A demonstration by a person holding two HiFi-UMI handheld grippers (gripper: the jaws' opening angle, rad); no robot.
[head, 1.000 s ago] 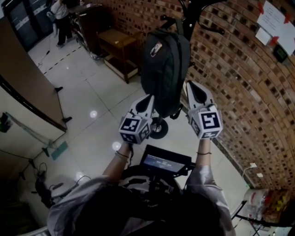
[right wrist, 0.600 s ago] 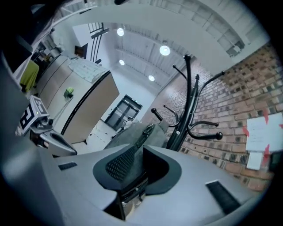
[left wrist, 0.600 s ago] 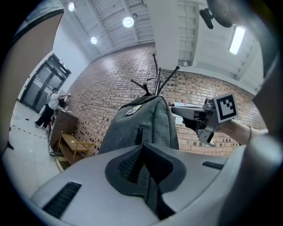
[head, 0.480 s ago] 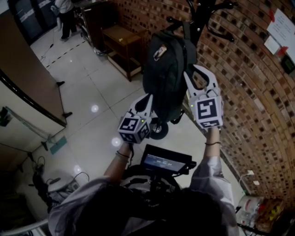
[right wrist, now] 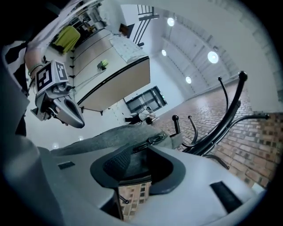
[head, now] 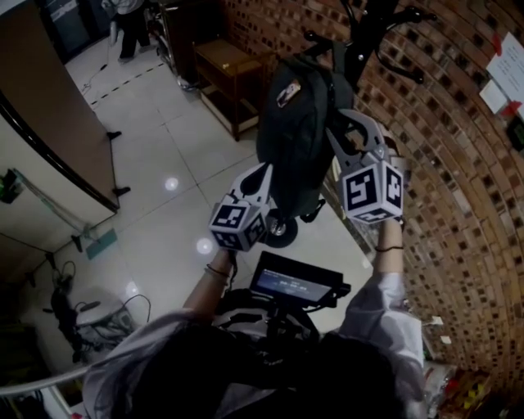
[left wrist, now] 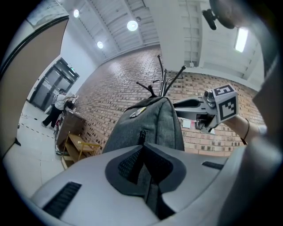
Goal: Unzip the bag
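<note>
A dark grey backpack (head: 295, 123) hangs from a black coat rack (head: 368, 33) in front of a brick wall. My left gripper (head: 266, 173) is at the bag's lower left side, its jaws closed on a fold of the grey fabric (left wrist: 150, 128). My right gripper (head: 354, 131) is up at the bag's right side. Its jaws are opening and stand wide. In the right gripper view the bag's top (right wrist: 101, 137) and a black zipper pull (right wrist: 151, 142) lie just past the jaw tips, and the pads (right wrist: 117, 163) touch nothing.
The brick wall (head: 458, 204) runs close along the right. A low wooden table (head: 233, 69) stands behind the bag, and the rack's wheeled foot (head: 282, 229) is below it. A wooden partition (head: 57, 106) is at the left. A person (head: 131, 20) stands far off.
My right gripper has risen along the bag's right side from near the bottom to the upper part, and its jaws have gone from shut to wide. The left gripper has stayed put.
</note>
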